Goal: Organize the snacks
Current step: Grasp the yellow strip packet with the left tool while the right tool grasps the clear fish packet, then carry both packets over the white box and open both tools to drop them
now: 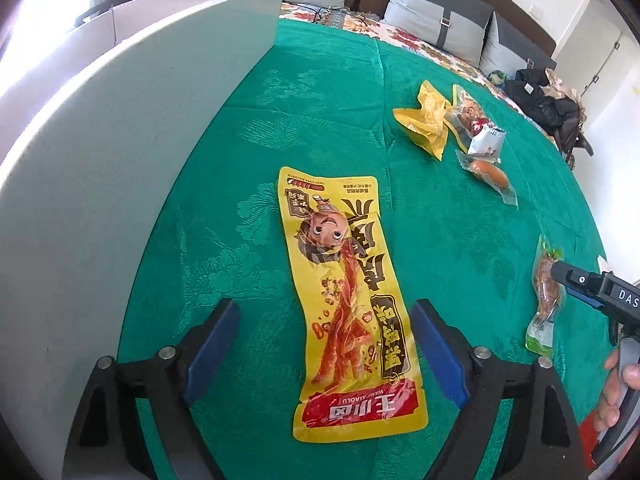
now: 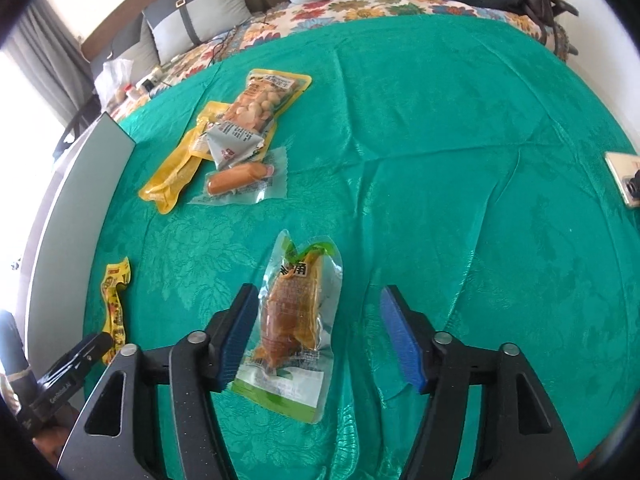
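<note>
A long yellow snack packet (image 1: 348, 264) with a cartoon figure lies flat on the green cloth (image 1: 320, 100). My left gripper (image 1: 324, 308) is open and straddles its lower half; the pads do not touch it. A clear packet with a brown snack (image 2: 292, 312) lies between the fingers of my right gripper (image 2: 320, 293), which is open. Its left pad (image 2: 238, 336) is right at the packet's edge. In the left wrist view the right gripper (image 1: 580, 284) hovers by that clear packet (image 1: 546, 300). The right wrist view shows the yellow packet (image 2: 114, 304) at far left.
A pile of snacks (image 2: 240, 132), with a sausage, a peanut pack and yellow wrappers, lies farther back on the cloth. A white box wall (image 1: 120, 160) stands along the left. A phone (image 2: 624, 180) rests at the right edge. Pillows and a floral bedspread lie behind.
</note>
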The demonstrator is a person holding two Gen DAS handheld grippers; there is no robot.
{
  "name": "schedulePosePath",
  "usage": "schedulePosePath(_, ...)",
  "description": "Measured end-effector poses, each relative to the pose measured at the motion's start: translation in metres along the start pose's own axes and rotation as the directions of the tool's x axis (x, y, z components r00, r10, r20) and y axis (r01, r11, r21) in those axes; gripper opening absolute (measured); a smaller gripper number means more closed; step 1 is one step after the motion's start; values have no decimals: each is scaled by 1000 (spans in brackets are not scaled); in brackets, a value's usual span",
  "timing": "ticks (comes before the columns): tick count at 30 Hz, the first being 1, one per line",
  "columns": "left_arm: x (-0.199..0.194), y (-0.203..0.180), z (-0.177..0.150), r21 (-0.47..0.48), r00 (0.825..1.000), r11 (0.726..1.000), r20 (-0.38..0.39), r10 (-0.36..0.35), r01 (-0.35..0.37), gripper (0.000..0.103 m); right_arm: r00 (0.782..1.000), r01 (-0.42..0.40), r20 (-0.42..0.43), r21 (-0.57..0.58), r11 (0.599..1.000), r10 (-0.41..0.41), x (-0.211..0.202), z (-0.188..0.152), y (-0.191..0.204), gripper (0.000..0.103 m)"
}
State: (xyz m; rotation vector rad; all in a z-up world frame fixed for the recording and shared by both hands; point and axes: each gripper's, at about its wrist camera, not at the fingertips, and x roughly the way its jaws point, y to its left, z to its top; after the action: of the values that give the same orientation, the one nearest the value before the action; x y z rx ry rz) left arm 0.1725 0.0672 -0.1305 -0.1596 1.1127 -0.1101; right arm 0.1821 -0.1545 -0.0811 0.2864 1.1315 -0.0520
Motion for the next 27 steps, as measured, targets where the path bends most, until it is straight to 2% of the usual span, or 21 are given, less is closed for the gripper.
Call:
schedulePosePath(1, 7, -14, 1, 52, 997, 996, -36, 69, -67, 101, 997, 28, -69, -26, 999, -30, 17, 0, 9, 75)
schedulePosePath(2, 16, -29, 0, 133, 986, 981, -69, 153, -143, 103, 995, 54, -84, -76, 996, -61, 26, -2, 19, 78)
schedulePosePath(3, 15, -36, -1, 169, 990, 977, -30, 140, -133, 103, 993, 98, -45, -157, 983, -106, 28, -3, 32, 67)
schedulePosePath(4, 17, -37, -2, 171, 992, 979, -41, 117, -109, 97, 991, 122, -24, -221, 968, -130, 29, -4, 42, 40)
schedulePosePath(5, 12, -34, -2, 145, 993, 983, -7, 116, -114, 69, 992, 116, -30, -229, 966, -126, 28, -5, 43, 36)
schedulePosePath(6, 6, -31, -2, 147, 994, 983, 19, 104, -105, 57, 994, 83, -49, -207, 975, -95, 26, -5, 39, 36)
schedulePosePath(7, 3, -26, -1, 145, 998, 988, 2, 57, -57, 46, 996, 56, -60, -188, 981, -68, 23, -7, 33, 34)
schedulePosePath(8, -1, -19, 0, 130, 1000, 992, 7, 1, -2, 42, 997, 46, -48, -172, 984, -55, 16, -9, 26, 32)
schedulePosePath(10, -6, -6, -3, 114, 997, 991, 14, -77, 75, 41, 1000, -28, -7, -125, 992, 28, -4, -12, 8, 31)
schedulePosePath(13, -15, 8, -12, 50, 986, 985, 27, -164, 163, 41, 993, -104, 41, -70, 992, 107, -28, -19, -15, 31)
schedulePosePath(19, -47, -2, -11, 0, 964, 966, 65, -258, 258, 41, 988, -151, 39, -13, 988, 151, -36, -28, -29, 31)
schedulePosePath(23, -98, 5, 8, -23, 930, 940, 155, -333, 340, 41, 974, -219, 48, -48, 975, 221, -49, -18, 3, 31)
schedulePosePath(25, -127, 20, 18, -35, 914, 933, 214, -344, 359, 41, 956, -281, 65, -85, 956, 287, -64, -6, 33, 31)
schedulePosePath(27, -155, 45, 28, -47, 906, 936, 273, -324, 348, 41, 930, -346, 75, -148, 927, 359, -80, 8, 76, 31)
